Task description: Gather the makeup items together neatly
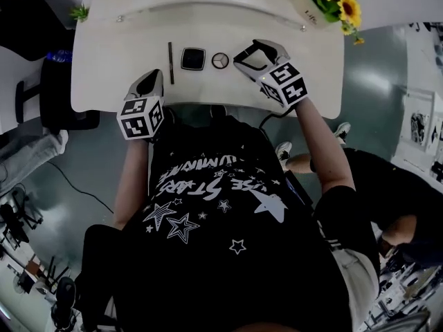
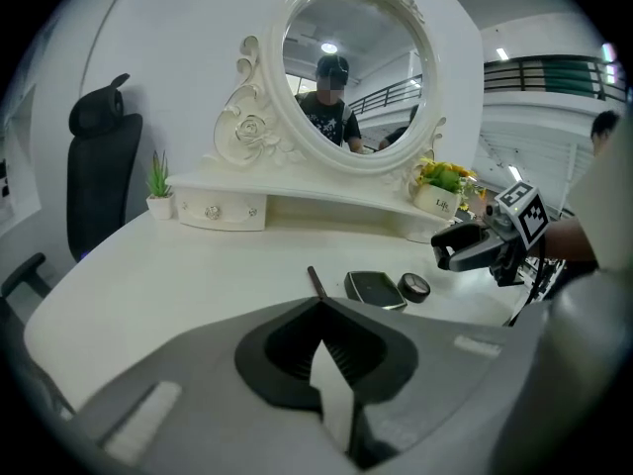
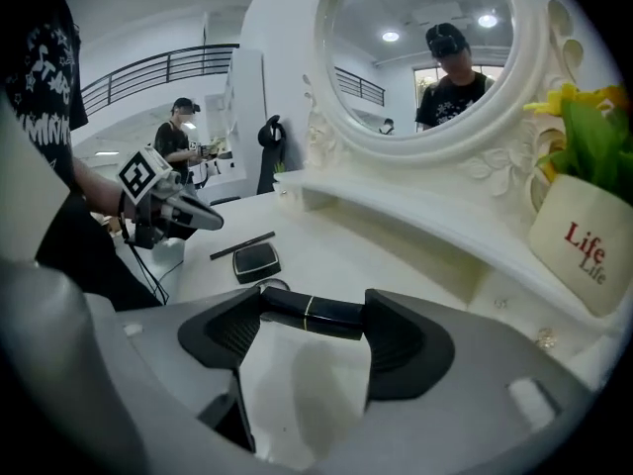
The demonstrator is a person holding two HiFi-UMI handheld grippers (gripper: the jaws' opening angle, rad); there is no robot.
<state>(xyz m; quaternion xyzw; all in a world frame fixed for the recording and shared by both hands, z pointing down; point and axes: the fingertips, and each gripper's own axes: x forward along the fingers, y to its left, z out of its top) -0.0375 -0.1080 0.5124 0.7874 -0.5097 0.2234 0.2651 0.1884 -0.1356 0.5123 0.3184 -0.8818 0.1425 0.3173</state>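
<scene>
1. Step in hand, as I judge it: placing the lipstick w/ the other makeup. Your right gripper has its jaws wide apart, w/ a black lipstick clamped crosswise between the pads, over the white table.
2. Already in a row on the table, L to R in the head view: pencil, square compact, small round pot. They sit near each other but apart.
3. Your left gripper hovers near the pencil, jaw tips together, nothing in them.
4. Next move prob. calls for lowering the lipstick just beside the round pot, in line w/ the row, then releasing gently (a tube may roll).
5. The right gripper view shows the lipstick plainly; the head view doesn't. The head view gives the row's order. The left gripper view best shows the left jaws' state.
</scene>
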